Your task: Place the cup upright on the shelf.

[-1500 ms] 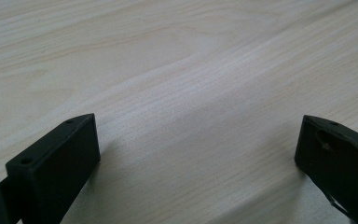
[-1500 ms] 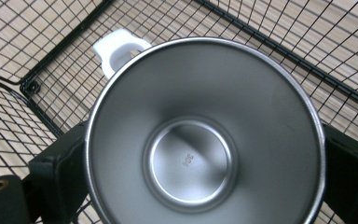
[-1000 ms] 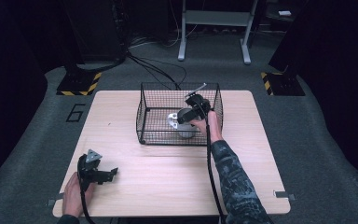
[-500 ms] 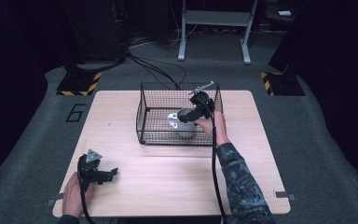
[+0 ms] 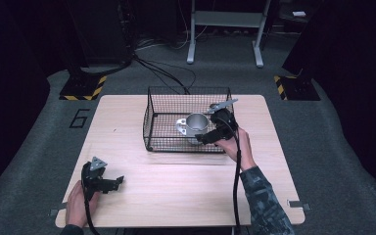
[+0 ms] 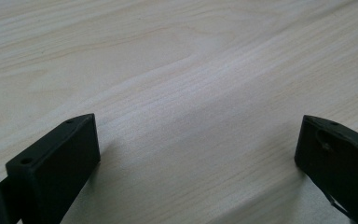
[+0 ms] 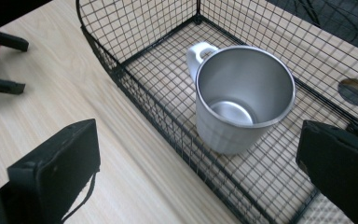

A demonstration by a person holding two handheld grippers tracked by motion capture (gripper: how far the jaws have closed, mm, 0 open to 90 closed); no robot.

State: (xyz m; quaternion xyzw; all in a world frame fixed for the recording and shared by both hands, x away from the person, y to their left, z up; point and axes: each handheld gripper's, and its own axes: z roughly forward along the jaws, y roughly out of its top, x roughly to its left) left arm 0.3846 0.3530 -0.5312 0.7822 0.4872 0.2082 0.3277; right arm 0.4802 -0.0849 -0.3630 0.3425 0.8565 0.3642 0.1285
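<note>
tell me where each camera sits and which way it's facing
High view: above the person's side, looking forward and down on the table; both forearms, left gripper and right gripper show.
Left gripper view: on the left gripper, looking down at bare table between its open jaws.
Right gripper view: on the right gripper, looking over the basket wall at the mug, jaws open.
Shared: high and right gripper views both show basket and mug.

the basket [image 5: 149, 117] was open at the top, its wire walls closing every side. the mug [image 7: 242, 105] stood upright toward 3 o'clock inside, leaving floor free toward 9. bare table [image 5: 186, 191] lay toward 6 o'clock.
</note>
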